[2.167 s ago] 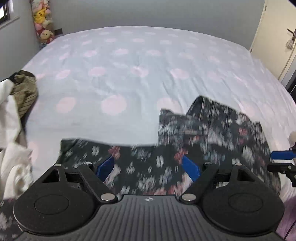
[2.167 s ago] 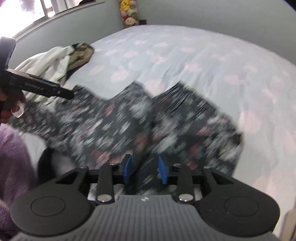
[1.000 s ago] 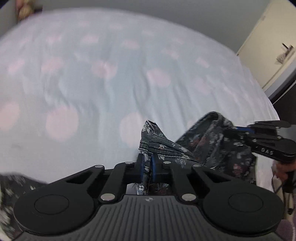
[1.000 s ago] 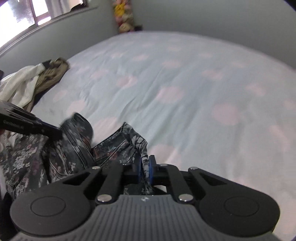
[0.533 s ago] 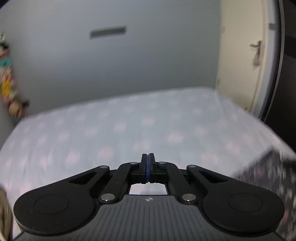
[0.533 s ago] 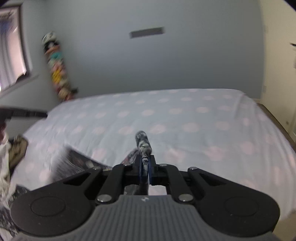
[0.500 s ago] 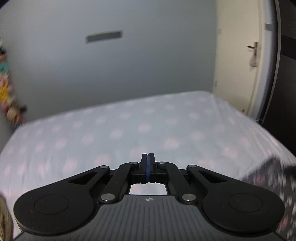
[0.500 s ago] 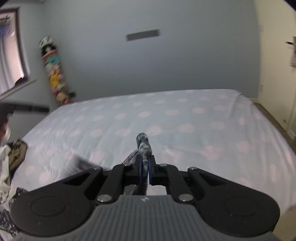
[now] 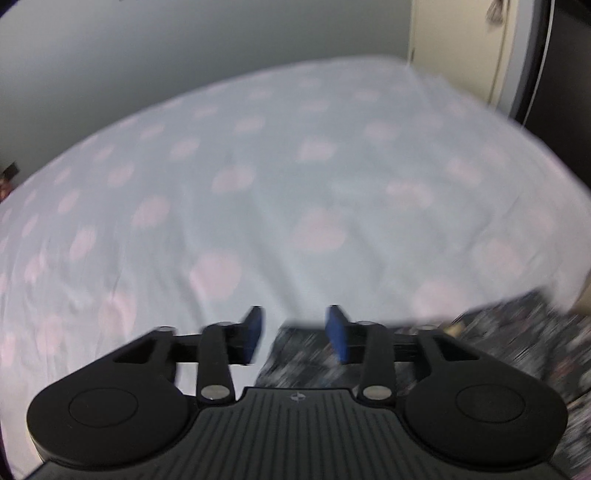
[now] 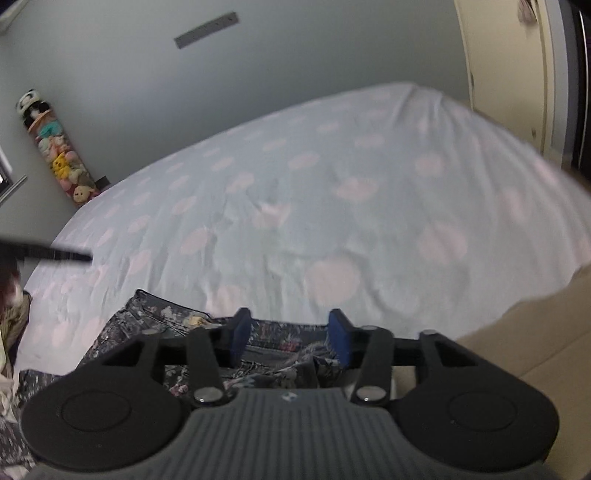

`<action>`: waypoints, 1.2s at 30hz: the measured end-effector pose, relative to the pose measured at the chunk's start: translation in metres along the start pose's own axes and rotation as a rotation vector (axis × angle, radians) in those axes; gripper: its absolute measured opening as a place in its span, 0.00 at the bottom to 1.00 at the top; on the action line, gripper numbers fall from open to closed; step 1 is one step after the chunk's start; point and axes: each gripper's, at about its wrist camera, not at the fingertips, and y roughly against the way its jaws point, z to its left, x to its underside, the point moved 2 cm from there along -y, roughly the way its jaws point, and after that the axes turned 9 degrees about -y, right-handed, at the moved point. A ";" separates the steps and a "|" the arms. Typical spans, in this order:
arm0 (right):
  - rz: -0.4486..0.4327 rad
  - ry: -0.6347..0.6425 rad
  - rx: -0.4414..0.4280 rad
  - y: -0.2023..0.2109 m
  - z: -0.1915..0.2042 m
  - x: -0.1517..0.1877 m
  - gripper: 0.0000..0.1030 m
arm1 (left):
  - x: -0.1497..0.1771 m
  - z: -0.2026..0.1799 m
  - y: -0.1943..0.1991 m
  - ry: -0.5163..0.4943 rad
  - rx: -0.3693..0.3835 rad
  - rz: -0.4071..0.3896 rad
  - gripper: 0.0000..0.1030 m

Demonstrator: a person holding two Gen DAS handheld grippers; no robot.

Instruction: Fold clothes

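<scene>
dark floral garment point(image 10: 177, 321), rumpled, jaws parted

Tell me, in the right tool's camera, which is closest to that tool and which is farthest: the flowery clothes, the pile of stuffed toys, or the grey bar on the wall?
1. Flowery clothes: right under the open right tool, on the bed's near edge.
2. Stuffed toys: far left corner, past the bed.
3. Grey bar: high on the back wall, farthest.

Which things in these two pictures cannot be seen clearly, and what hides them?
- Floral garment: near part hidden behind the right gripper body; motion-blurred in the left wrist view.
- Left gripper in the right wrist view: blurred, cut by the left edge.
- Clothes pile: cut by the left edge.
</scene>
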 end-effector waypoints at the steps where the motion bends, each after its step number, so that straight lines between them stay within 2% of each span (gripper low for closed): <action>1: 0.017 -0.011 0.005 -0.011 0.002 0.002 0.51 | 0.010 0.005 -0.010 0.002 -0.002 0.022 0.47; 4: 0.092 -0.017 0.041 -0.039 -0.010 0.003 0.56 | 0.042 0.021 -0.038 0.008 -0.007 0.089 0.49; 8: 0.207 -0.032 0.068 -0.068 -0.028 0.013 0.56 | 0.076 0.028 -0.062 0.031 0.045 0.132 0.51; 12: 0.284 -0.038 0.064 -0.084 -0.033 0.026 0.58 | 0.087 0.034 -0.066 0.111 0.086 0.099 0.53; 13: 0.290 -0.025 0.069 -0.086 -0.032 0.028 0.57 | 0.085 0.036 -0.066 0.118 0.095 0.093 0.51; 14: 0.295 -0.011 0.076 -0.088 -0.030 0.029 0.52 | 0.084 0.034 -0.065 0.111 0.111 0.084 0.42; 15: 0.294 0.008 0.092 -0.091 -0.029 0.030 0.41 | 0.084 0.032 -0.064 0.102 0.127 0.076 0.36; 16: 0.293 0.025 0.105 -0.094 -0.027 0.030 0.40 | 0.083 0.030 -0.062 0.094 0.144 0.067 0.26; 19: 0.288 0.040 0.109 -0.090 -0.025 0.030 0.33 | 0.080 0.017 -0.057 0.052 0.108 0.060 0.17; 23: 0.230 0.085 0.103 -0.070 -0.012 0.026 0.19 | 0.078 0.014 -0.053 0.069 0.053 0.032 0.10; 27: 0.118 0.136 0.057 -0.038 0.013 0.013 0.15 | 0.067 0.018 -0.018 0.112 0.035 -0.064 0.06; 28: 0.088 0.150 0.045 -0.029 0.020 0.010 0.15 | 0.060 0.019 -0.004 0.116 0.024 -0.102 0.00; 31: -0.009 0.182 0.006 0.006 0.042 0.002 0.12 | 0.032 0.025 0.039 0.129 0.008 -0.217 0.00; 36: -0.181 0.220 -0.036 0.067 0.070 -0.003 0.10 | -0.022 0.014 0.104 0.049 -0.028 -0.371 0.00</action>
